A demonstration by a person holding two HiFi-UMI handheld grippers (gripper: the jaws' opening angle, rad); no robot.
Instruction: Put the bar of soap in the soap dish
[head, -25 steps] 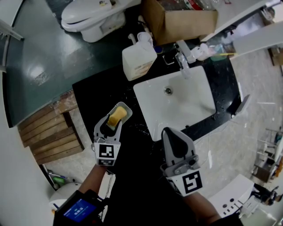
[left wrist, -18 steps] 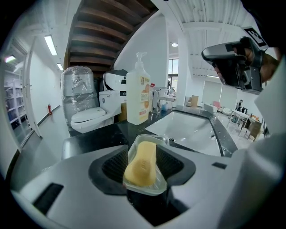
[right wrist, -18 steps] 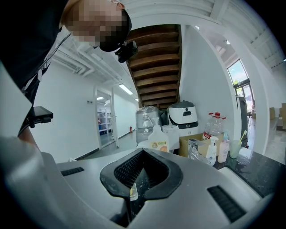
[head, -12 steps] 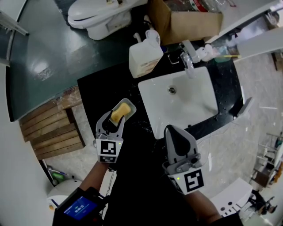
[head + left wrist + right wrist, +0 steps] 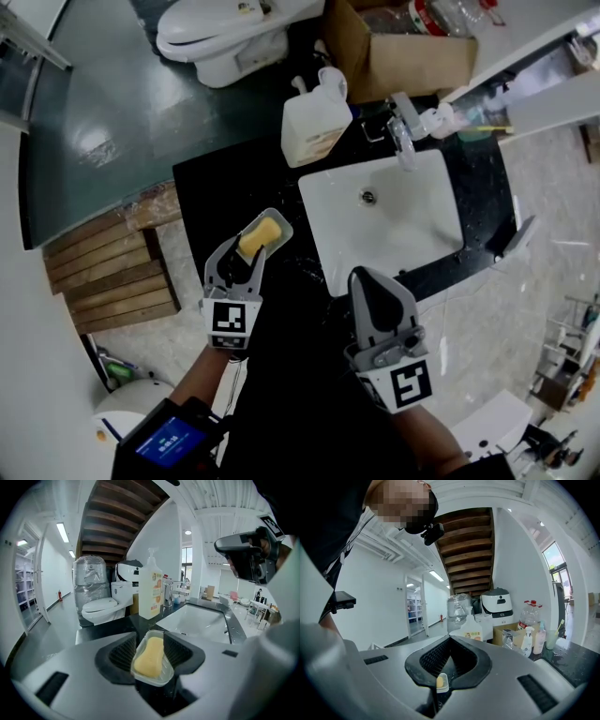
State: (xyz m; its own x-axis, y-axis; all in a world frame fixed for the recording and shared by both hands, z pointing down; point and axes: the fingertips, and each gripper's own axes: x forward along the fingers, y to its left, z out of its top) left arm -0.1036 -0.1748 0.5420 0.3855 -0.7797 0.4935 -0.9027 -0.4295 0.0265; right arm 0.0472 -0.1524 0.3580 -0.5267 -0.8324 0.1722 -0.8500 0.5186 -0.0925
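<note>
Lower left, the left tool (image 5: 242, 261) clamps the dish (image 5: 280, 225) holding soap (image 5: 257, 234); the right tool (image 5: 367, 281) is closed, empty. Tilting might slide the soap out.

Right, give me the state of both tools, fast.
Left tool: shut on the soap dish, bar of soap in it.
Right tool: shut, empty.

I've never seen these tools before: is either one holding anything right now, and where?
The left gripper clamps the soap dish by its two long sides, bar of soap inside. The right gripper is shut, empty.
</note>
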